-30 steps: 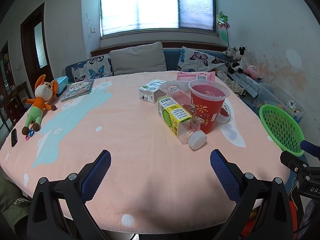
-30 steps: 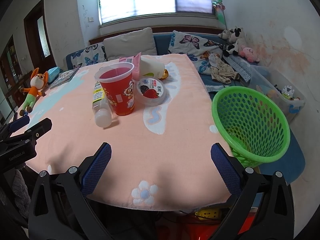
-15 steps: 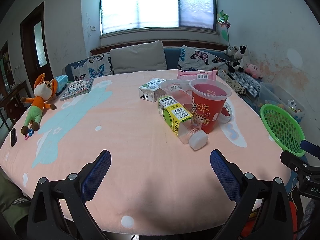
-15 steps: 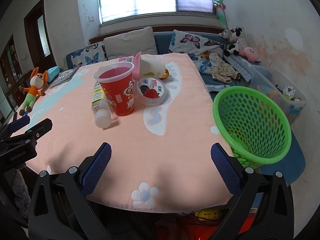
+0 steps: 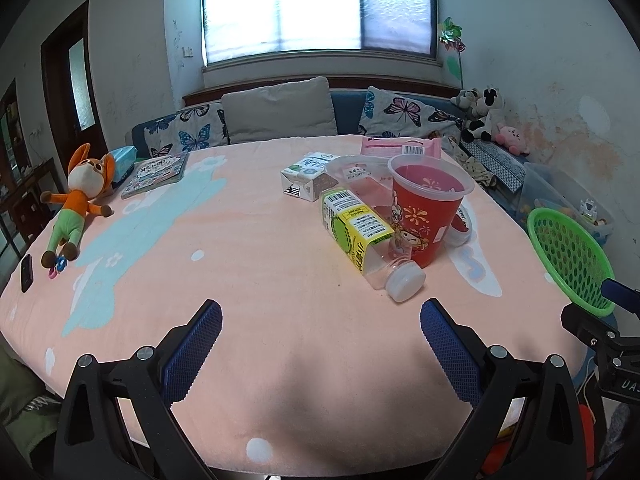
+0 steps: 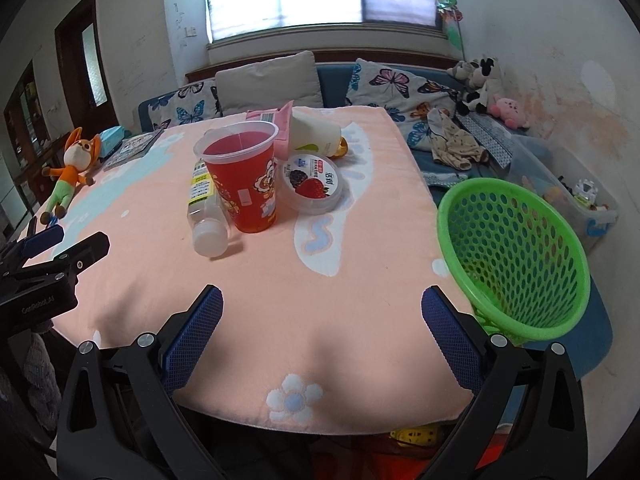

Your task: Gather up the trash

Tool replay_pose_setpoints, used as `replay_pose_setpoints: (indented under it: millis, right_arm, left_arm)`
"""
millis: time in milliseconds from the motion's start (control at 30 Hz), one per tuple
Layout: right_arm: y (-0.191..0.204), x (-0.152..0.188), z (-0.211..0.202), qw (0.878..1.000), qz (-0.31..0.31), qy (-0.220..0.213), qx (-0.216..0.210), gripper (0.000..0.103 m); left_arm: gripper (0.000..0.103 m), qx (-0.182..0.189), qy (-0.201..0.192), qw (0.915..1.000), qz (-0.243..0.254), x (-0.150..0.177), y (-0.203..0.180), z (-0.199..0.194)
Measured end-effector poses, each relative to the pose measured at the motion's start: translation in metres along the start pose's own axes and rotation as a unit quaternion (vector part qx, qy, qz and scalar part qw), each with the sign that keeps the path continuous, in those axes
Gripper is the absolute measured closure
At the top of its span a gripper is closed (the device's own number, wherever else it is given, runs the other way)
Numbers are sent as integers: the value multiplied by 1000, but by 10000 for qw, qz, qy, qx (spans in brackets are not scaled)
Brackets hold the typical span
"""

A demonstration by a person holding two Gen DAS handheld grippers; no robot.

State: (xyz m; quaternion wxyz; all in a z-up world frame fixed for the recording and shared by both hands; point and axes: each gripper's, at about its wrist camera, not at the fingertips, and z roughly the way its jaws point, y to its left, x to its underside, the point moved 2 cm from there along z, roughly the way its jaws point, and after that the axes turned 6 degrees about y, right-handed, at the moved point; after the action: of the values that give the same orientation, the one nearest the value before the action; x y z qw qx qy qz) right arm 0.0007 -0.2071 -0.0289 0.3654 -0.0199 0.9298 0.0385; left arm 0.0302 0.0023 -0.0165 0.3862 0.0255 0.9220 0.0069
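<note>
Claws — spread wide, level, empty

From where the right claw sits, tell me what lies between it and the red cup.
Nothing: the right wrist view shows only bare pink tablecloth between the open right claw and the red cup.

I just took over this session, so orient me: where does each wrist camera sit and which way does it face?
Left wrist: behind the open left gripper, facing the sofa across the table; right gripper shows at right.
Right wrist: behind the open right gripper, same heading; left gripper shows at left.
Both share the red cup, lying bottle and green basket.
</note>
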Motion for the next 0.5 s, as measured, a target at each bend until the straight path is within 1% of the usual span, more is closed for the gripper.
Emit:
replay_pose_setpoints:
  millis: [333, 500]
  right_arm:
    - [10, -14, 10, 9996, -261, 5, -77, 4]
    - [21, -34, 16, 9983, -547, -96, -193, 4]
  left_arm:
    - [7, -45, 100, 9999, -46, -10, 10, 10]
    - [7, -110, 124, 9998, -123, -17, 23, 13]
